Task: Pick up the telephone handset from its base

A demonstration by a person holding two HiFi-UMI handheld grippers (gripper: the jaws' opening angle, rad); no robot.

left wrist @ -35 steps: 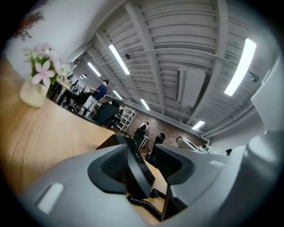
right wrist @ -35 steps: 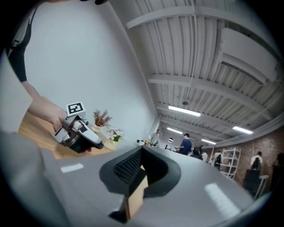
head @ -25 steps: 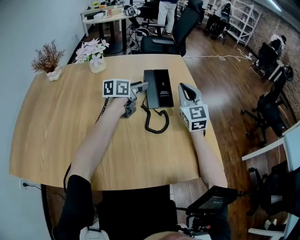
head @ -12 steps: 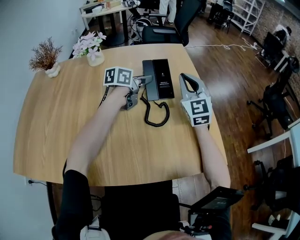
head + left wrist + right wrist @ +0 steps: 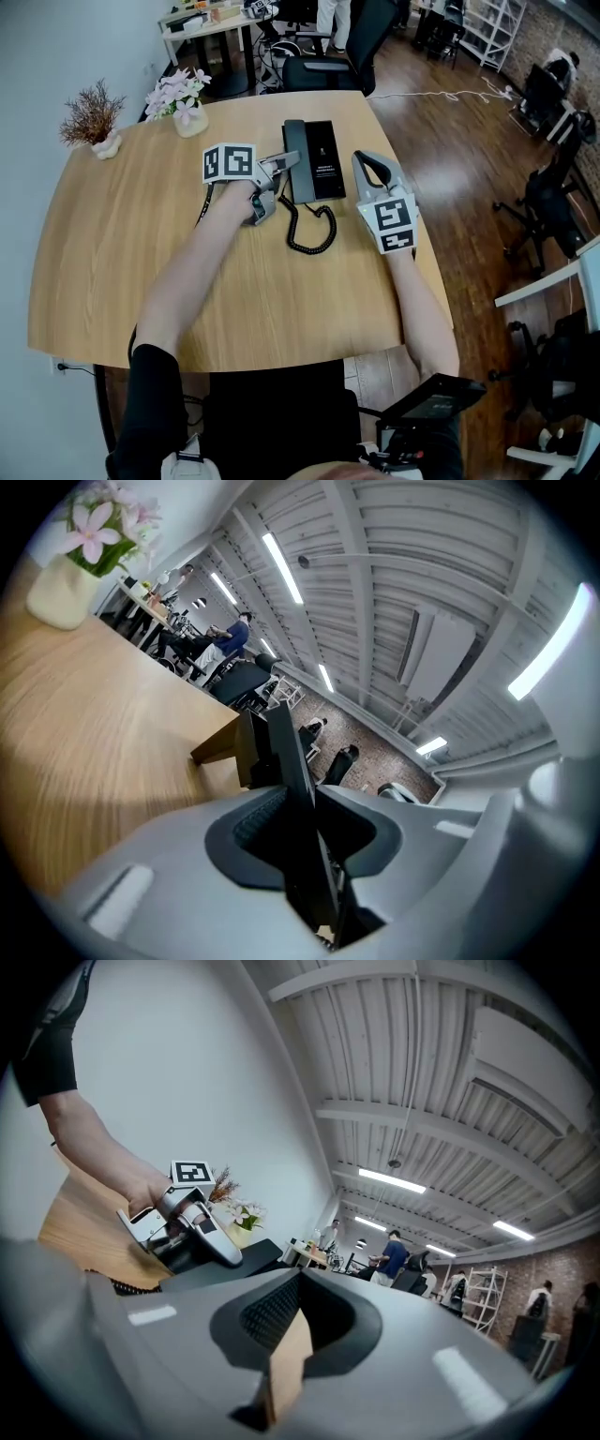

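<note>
The handset (image 5: 294, 141) lies along the left side of its base (image 5: 324, 169) on the surface (image 5: 141, 253). The left hand-held gripper (image 5: 287, 162) is clamped across it. The right hand-held gripper (image 5: 364, 161) sits beside the base, jaws together and empty.

Caution: nothing holds the base down, so the coiled cord (image 5: 309, 234) may drag it during lifting. A shallow grip may let the handset swivel or slip.

Compared with the earlier frame, the left jaws stood wider and have just been closing. The handset remains seated.

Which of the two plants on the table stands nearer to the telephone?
The pink flowers; the brown dried plant stands farther left, away from the telephone.
</note>
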